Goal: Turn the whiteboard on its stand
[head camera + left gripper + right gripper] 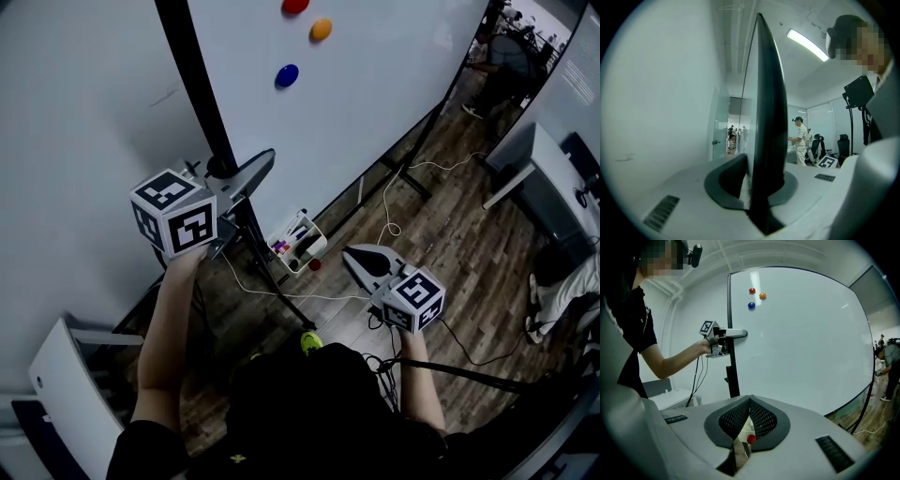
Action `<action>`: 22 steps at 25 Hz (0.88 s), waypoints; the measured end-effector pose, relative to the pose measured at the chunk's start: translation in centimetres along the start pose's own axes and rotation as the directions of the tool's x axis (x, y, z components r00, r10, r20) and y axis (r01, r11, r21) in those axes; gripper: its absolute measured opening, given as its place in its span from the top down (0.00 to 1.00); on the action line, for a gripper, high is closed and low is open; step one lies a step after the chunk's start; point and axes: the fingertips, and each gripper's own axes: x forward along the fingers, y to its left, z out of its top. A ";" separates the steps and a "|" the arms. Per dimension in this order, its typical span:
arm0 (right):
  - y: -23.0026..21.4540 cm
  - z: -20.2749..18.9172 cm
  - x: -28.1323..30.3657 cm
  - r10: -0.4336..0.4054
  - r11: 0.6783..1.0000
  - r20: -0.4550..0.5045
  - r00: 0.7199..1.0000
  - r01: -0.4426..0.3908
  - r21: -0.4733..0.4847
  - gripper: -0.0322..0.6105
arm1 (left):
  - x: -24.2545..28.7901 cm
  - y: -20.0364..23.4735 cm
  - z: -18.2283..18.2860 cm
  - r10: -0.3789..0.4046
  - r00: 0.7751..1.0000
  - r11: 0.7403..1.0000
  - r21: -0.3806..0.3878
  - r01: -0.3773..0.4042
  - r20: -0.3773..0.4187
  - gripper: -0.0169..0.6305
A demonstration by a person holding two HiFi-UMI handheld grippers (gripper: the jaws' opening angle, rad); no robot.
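The large whiteboard [375,94] stands upright on its black stand, carrying a red magnet [295,6], an orange one [321,29] and a blue one [287,75]. My left gripper [248,173] is shut on the board's black side frame [199,94]; in the left gripper view that frame edge [766,136] rises straight up between the jaws [757,190]. My right gripper [361,258] hangs lower, in front of the board face and apart from it, shut and empty. From the right gripper [749,401] I see the whiteboard [806,343] and the left gripper [733,333] clamped on its edge.
A white basket of markers [300,242] and a small red ball [315,264] lie on the wood floor by the stand's leg [272,277]. Cables [394,202] trail across the floor. A grey desk [539,173] stands at right, a white panel [66,394] at lower left.
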 end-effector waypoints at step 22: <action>0.2 1.9 3.5 0.187 0.980 0.000 0.982 -0.187 -0.070 0.91 | -6.3 0.4 -3.0 0.252 0.954 0.968 -0.032 -0.250 0.164 0.65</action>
